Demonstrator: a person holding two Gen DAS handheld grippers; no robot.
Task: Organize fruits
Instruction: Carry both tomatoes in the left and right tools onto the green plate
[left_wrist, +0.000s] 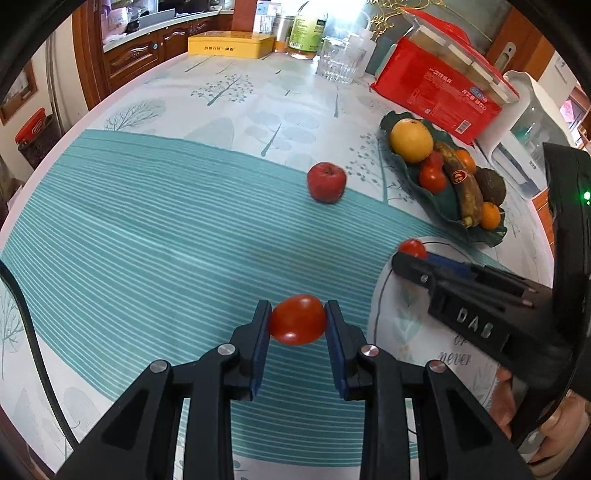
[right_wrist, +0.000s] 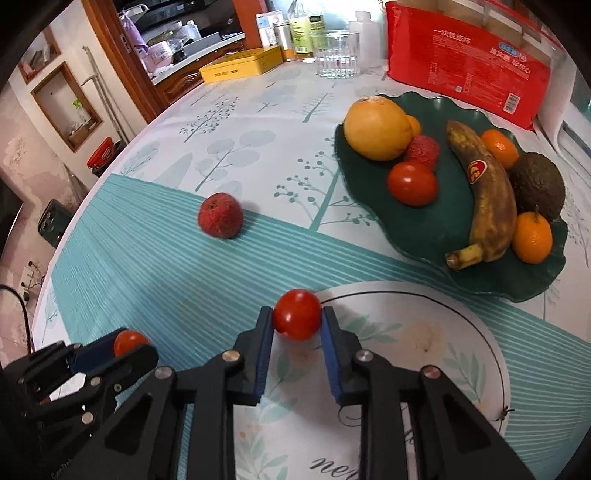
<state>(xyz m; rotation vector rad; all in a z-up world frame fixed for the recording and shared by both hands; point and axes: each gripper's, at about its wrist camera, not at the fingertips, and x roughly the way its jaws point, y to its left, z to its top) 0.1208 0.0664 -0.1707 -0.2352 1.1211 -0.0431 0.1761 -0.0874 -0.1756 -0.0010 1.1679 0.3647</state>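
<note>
My left gripper (left_wrist: 297, 320) is shut on a red tomato (left_wrist: 297, 319), held above the teal striped cloth. My right gripper (right_wrist: 297, 320) is shut on another red tomato (right_wrist: 297, 318), above the near edge of a white round plate (right_wrist: 424, 343). A dark green leaf-shaped plate (right_wrist: 369, 206) at the right holds a grapefruit (right_wrist: 378, 129), a tomato (right_wrist: 412, 183), a lychee, a brown banana (right_wrist: 487, 199), several oranges and an avocado. A red lychee-like fruit (right_wrist: 220, 215) lies loose on the cloth. The left gripper also shows in the right wrist view (right_wrist: 125, 345), the right gripper in the left wrist view (left_wrist: 410, 254).
A red package (right_wrist: 465, 62), a glass tumbler (right_wrist: 338, 55), bottles and a yellow tin (right_wrist: 240, 68) stand along the table's far side. A white appliance (left_wrist: 528, 122) is behind the green plate. A black cable runs at the left edge.
</note>
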